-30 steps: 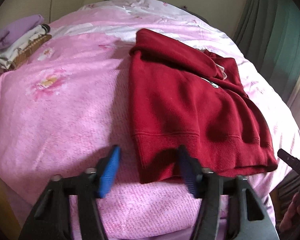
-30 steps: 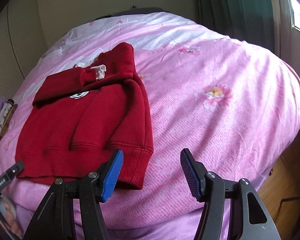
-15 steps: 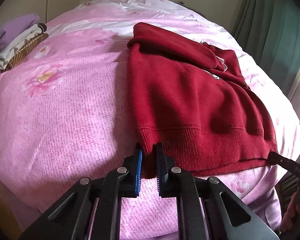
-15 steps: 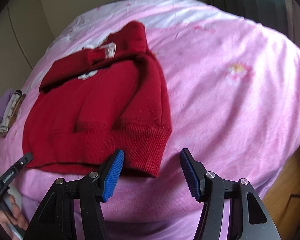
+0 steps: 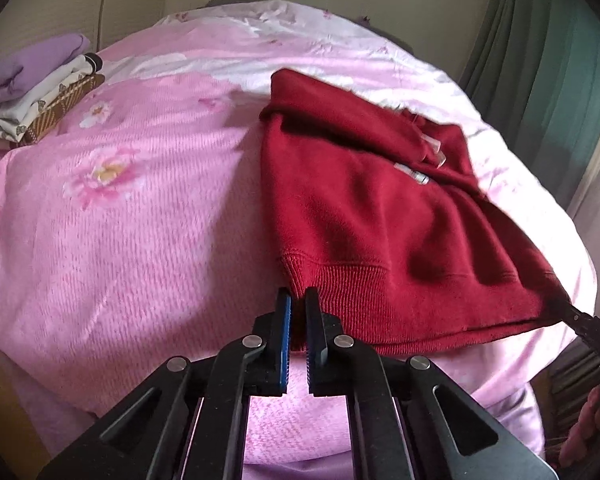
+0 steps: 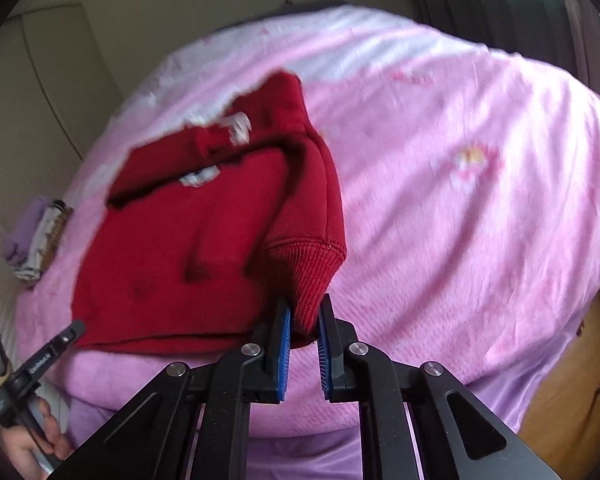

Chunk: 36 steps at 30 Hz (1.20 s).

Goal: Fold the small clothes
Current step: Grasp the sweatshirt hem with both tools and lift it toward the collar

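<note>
Both hem corners of the red sweatshirt (image 5: 380,216) pinched; main risk is a shallow grip slipping on the lift.

Sweatshirt lies flat near the bed's near edge, sleeves folded in, ribbed hem toward the cameras. Left gripper (image 5: 296,312) is clamped on the left hem corner, with only a narrow strip of rib between its pads. Right gripper (image 6: 305,320) is clamped on the right hem corner, which is bunched and raised off the pink quilt (image 5: 140,240). Risks, judged: thin bite on the left could slip out; bunched right corner may fold crooked; uneven lift could spill the tucked sleeves.
</note>
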{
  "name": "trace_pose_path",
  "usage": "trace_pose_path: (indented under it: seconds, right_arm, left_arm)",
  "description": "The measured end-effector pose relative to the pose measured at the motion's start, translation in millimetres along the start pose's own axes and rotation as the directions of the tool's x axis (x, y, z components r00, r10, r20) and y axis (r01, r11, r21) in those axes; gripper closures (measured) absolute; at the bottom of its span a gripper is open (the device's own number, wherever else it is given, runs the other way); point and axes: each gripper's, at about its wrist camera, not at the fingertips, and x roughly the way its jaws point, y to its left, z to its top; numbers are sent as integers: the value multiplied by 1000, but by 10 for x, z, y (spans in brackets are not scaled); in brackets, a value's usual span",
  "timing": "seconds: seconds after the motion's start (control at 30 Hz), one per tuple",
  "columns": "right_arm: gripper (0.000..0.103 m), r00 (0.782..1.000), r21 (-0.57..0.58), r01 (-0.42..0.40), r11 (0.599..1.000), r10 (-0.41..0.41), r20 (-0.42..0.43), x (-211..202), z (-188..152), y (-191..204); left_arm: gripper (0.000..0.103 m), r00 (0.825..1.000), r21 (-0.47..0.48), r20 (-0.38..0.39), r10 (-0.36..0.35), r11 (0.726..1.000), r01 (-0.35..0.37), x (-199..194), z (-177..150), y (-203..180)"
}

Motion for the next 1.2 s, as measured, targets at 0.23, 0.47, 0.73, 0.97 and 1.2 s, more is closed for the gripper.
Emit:
trace_pose_path:
  seconds: [0.23,0.47,0.73,0.97,1.2]
  right_arm:
    - [91,999,6,-41,999,41,26,-91,133,-7]
    - [91,999,-13,-30,999,30,10,-45,83,21]
    - [91,1000,-28,-17,999,17,2,-28,49,38]
    - [91,999,-10,-32,999,32,26,-80,85,18]
    - [91,989,67,-109,992,101,112,-288,396,-39]
  left_arm:
    - [94,999,-12,-32,-9,1000,8,34,-5,-11]
    - [70,998,-19,-55,-11,1000,9,122,-140,29]
    - [94,996,-17,-73,-45,999,44,199,-178,6]
    - [96,999,-38,1,-53,998,53,-44,-37,33]
    - [96,983,-52,139,-120,990,128,-445,491,-77]
